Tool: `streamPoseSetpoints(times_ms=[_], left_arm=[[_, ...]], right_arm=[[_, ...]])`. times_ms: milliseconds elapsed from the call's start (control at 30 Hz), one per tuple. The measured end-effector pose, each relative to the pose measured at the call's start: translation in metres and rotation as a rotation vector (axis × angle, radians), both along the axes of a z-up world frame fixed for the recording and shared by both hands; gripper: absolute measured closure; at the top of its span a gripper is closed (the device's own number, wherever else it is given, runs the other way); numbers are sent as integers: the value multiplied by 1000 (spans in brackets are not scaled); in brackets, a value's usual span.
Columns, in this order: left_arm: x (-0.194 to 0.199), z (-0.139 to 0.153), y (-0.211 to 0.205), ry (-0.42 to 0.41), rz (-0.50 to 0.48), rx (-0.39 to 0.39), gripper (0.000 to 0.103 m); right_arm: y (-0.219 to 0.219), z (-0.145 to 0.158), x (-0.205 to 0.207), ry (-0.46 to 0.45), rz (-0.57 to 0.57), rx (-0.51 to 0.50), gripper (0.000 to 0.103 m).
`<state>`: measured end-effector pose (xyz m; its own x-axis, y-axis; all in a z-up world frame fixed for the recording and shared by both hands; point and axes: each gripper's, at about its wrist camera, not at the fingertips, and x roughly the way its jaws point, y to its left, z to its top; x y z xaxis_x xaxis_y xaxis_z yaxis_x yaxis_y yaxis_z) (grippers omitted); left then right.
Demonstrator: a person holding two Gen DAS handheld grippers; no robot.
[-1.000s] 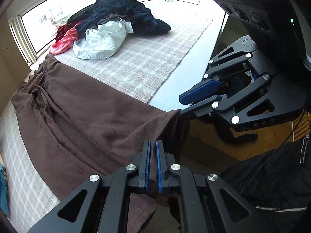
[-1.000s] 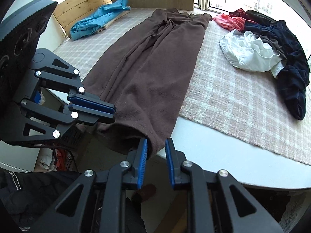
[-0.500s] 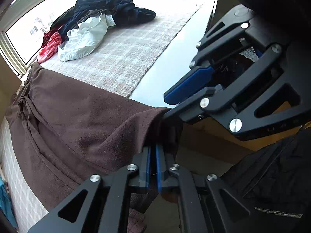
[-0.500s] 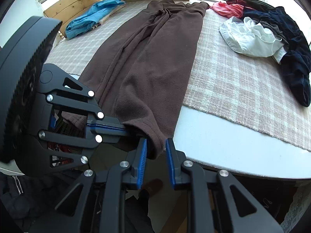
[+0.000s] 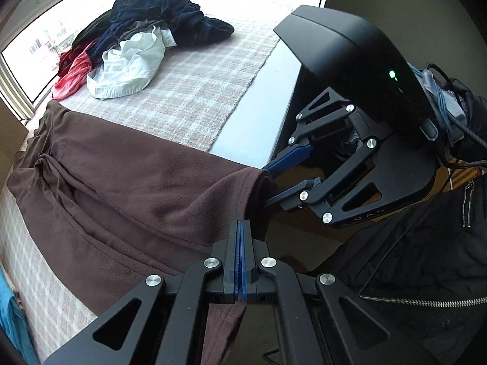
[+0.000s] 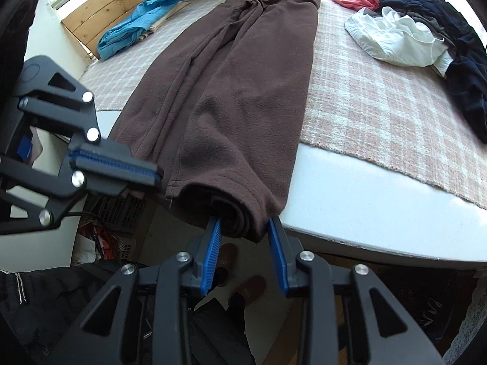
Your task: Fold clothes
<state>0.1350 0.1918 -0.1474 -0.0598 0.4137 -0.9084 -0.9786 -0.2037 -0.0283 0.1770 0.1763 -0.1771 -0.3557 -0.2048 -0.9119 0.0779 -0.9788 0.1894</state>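
**Get both hem corners pinched before lifting**

The brown trousers lie lengthwise, hem overhanging the tabletop's near edge. The left hand-held gripper is clamped on the hem's left corner. The right hand-held gripper has just been opening and straddles the other corner unpressed; it should close there.

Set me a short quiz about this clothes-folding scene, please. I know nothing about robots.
1. True or false: the brown trousers lie wholly on the table.
2. What sits between the fingers of the right hand-held gripper? A) a trouser cuff B) a sock C) nothing
3. Which hand-held gripper has its jaws pressed together?

Key
1. False: the leg ends hang over the table's near edge.
2. A. The jaws have just been opening, with the cuff between them.
3. The left hand-held gripper.
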Motion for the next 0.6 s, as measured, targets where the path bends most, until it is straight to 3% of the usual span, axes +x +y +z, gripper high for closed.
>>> streamPoseSetpoints(times_ms=[67,167,300,467,600], left_arm=[[9,-9,9,38,-22,-21,92],[10,-22,19,77,-25,-51,86],[3,-40,32,114,-3,-89,90],[-14,-33,27,-1,13,-61,98],[-16,-16,20,0,-2,-50,98]], right_arm=[[4,-2,-1,-21,-17,-25,71],[5,-3,-2,-27,-18,-34,71],[6,-5,-4,-27,-25,-35,71],[4,-2,-4,-12,-30,-24,70],[1,5,-3,12,-22,-36,70]])
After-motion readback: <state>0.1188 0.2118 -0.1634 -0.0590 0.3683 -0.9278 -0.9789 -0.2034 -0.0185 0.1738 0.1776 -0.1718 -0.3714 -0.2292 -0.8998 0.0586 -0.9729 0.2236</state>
